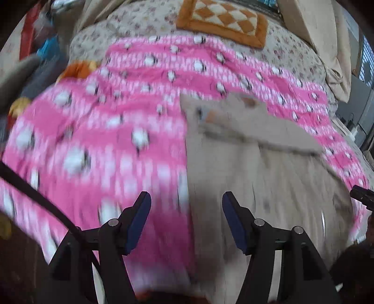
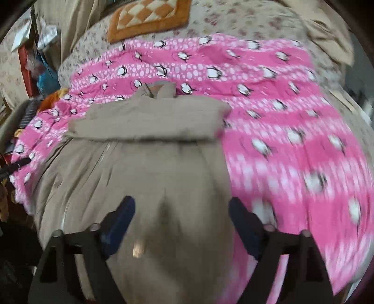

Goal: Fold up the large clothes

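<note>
While the left wrist camera looks down at the bed, the left gripper (image 1: 186,201) hangs above it with its two blue-padded fingers (image 1: 138,222) wide apart and nothing between them. Under it lies a pink blanket (image 1: 93,131) with white dots and little penguins. A tan coat (image 1: 252,163) lies flat on that blanket, to the right of the middle. The coat's left edge runs just under the gap between the fingers. One sleeve is folded across the chest of the coat. Farther back there is a flowery quilt (image 1: 145,21) with an orange and cream checked cushion (image 1: 222,21) on it. The tip of the other gripper peeks in at the right edge. This picture is blurry.

In the right wrist camera, the right gripper (image 2: 181,210) also hangs with its fingers (image 2: 121,222) spread wide, and it is not gripping anything. The tan coat (image 2: 145,163) is right below it and fills the middle of the picture. The folded sleeve (image 2: 149,126) lies like a band across the coat, and the collar (image 2: 159,90) points away toward the cushion (image 2: 149,16). The pink penguin blanket (image 2: 280,105) shows on both sides of the coat. The flowery quilt (image 2: 245,21) lies behind it. A small pale thing sits on the coat near the fingers, but it is too blurry to tell what it is.
</note>
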### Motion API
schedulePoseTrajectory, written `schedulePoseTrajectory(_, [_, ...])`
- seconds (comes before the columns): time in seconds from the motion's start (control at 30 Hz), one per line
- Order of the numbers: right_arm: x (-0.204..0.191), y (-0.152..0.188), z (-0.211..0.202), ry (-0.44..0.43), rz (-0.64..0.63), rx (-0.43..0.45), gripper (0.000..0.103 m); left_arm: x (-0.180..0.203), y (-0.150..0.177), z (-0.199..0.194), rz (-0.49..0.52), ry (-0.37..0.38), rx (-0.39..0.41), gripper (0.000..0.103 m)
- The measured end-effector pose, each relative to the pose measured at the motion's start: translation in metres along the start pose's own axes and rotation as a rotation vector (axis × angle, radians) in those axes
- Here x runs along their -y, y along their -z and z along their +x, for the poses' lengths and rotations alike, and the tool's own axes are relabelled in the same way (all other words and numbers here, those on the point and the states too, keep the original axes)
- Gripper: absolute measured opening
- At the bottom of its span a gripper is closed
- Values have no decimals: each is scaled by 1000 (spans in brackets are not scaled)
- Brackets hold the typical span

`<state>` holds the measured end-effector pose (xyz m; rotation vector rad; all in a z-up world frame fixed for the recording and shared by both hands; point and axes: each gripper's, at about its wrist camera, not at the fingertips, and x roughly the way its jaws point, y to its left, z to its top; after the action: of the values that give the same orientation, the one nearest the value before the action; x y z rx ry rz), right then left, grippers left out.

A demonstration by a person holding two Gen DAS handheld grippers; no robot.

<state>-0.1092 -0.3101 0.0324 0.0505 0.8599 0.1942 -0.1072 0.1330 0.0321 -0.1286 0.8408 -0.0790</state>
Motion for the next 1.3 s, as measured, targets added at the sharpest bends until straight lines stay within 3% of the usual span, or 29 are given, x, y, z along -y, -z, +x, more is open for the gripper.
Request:
schedulePoseTrajectory(0.2, [-1,79,-25,-20,151,-71,87,27,66,18,-39,38,-160,45])
schedulePoseTrajectory(0.27, [-4,95,-25,-5,152,-90,87,30,81,27,-56,50,-177,45])
schedulePoseTrajectory(0.4, [-6,104,-20,0,113,-86,87,30,86,36,-50,35,-130,52])
schedulePoseTrajectory(0.53, [3,109,10,-36,148,-196,87,31,89,38,-69,28,-105,56])
schedulePoseTrajectory(0.63, [-5,112,29,-132,147,-260,84,17,92,46,-169,73,-195,60])
schedulePoseTrajectory(0.67, [-10,112,30,-147,122,-270,79,12,94,49,-203,103,-242,54])
schedulePoseTrajectory(0.7, [-12,111,28,-118,105,-260,63,9,96,50,-225,137,-266,34])
schedulePoseTrajectory(0.77, [-12,111,18,-126,115,-259,41,9,99,43,-230,166,-267,6])
schedulePoseTrajectory(0.8, [-10,111,11,-142,136,-256,28,12,99,38,-215,168,-260,0])
schedulePoseTrajectory(0.9, [-10,114,-17,-191,153,-209,17,22,101,13,-178,176,-216,0])
schedulePoseTrajectory(1.0, [-8,112,-47,-278,158,-120,13,30,99,-15,-141,180,-143,0])
schedulePoseTrajectory(1.17, [-13,112,-92,-330,72,42,10,29,93,-61,-93,223,-14,0])
schedulePoseTrajectory(1.3, [-12,115,-116,-423,66,132,9,19,90,-86,-127,274,37,0])
